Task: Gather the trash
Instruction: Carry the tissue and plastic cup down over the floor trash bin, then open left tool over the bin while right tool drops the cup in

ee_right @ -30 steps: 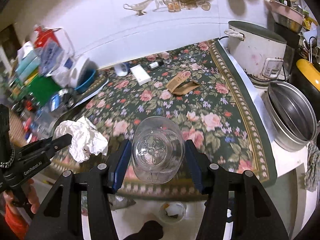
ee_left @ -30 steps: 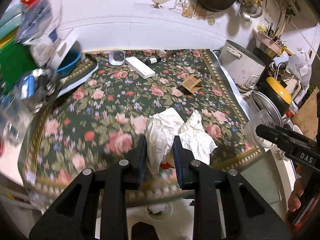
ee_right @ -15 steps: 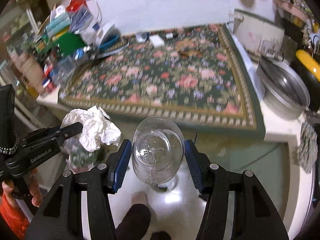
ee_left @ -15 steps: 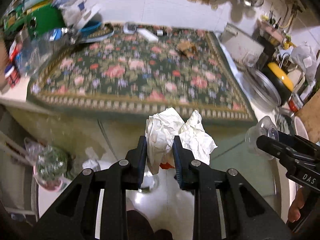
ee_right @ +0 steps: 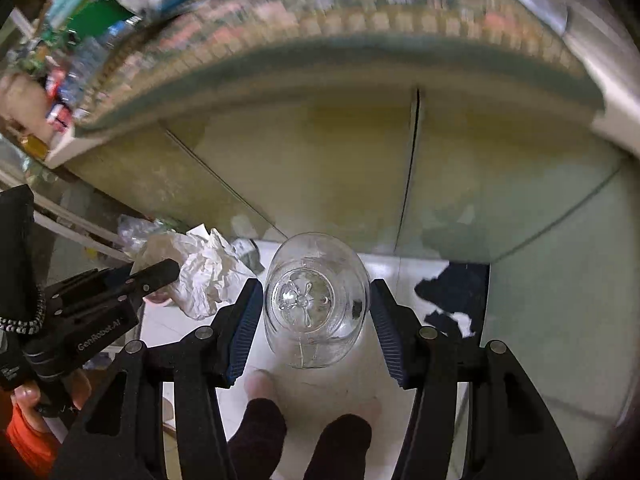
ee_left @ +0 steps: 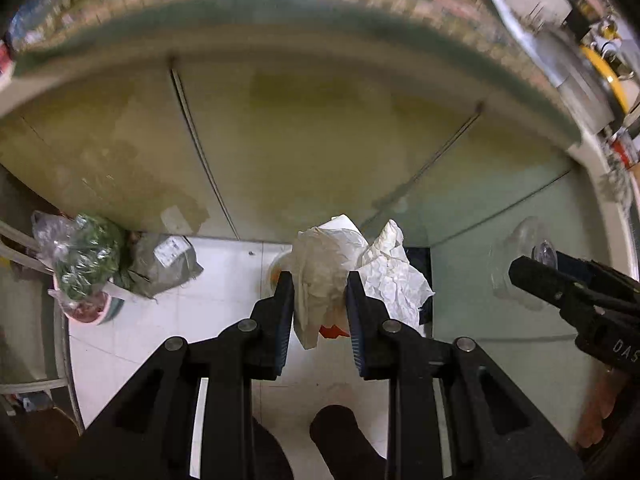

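Note:
My left gripper (ee_left: 320, 300) is shut on a wad of crumpled white paper (ee_left: 384, 272), which bulges out to the right of its fingers. My right gripper (ee_right: 316, 312) is shut on a clear plastic bottle (ee_right: 316, 300), seen bottom-on. Both point steeply down at the white tiled floor, below the counter's edge. In the right wrist view the left gripper (ee_right: 156, 274) and its paper wad (ee_right: 204, 276) show at the left. In the left wrist view the right gripper (ee_left: 532, 270) with the bottle (ee_left: 520, 256) shows at the right. A round container under the paper is mostly hidden.
Pale green cabinet doors (ee_left: 300, 152) stand ahead under the counter with the floral mat (ee_right: 360, 4). Bags (ee_left: 80, 256) of greens and a grey packet (ee_left: 164, 264) lie on the floor at the left. A dark cloth (ee_right: 452, 292) lies at the right. The person's dark-socked feet (ee_right: 300, 440) are below.
Both grippers have dropped from above the floral mat to below the counter's edge, tilting further down. The mat has slid to the top of each view. Each still holds its item.

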`<state>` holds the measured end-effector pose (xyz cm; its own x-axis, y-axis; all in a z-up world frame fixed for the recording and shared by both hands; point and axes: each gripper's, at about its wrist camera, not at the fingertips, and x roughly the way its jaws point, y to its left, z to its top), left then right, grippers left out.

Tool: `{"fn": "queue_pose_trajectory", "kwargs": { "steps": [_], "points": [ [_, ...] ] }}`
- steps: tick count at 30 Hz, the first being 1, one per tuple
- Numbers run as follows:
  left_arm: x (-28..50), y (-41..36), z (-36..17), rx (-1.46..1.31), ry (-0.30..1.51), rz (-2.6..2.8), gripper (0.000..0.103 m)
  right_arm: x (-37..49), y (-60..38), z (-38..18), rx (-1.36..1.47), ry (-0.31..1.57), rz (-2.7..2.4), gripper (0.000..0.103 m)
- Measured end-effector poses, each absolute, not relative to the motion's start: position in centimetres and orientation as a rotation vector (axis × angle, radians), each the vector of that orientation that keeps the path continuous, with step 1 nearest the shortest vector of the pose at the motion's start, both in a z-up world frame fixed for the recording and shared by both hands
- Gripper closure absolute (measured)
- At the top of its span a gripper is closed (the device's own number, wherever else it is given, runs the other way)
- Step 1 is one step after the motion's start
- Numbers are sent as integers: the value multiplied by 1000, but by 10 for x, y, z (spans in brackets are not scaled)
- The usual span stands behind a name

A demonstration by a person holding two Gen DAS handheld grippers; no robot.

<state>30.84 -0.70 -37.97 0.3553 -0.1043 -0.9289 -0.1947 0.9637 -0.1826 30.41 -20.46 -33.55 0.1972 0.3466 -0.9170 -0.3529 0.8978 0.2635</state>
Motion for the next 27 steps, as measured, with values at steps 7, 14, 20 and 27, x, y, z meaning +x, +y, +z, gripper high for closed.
{"fn": "queue_pose_trajectory", "kwargs": {
  "steps": [7, 14, 20, 27],
  "points": [
    [319, 20, -491, -239, 1226, 53, 78, 308, -185, -448, 4, 1304, 391, 52],
    [324, 52, -593, -235, 1248, 81, 78, 318, -148, -555, 13, 1304, 416, 51],
    [331, 67, -649, -258, 1250, 80, 78, 330, -132, -594, 23, 1303, 455, 46],
    [347, 45, -677, -212, 1256, 10, 76, 330, -138, -597, 17, 1262, 415, 43]
  ]
}}
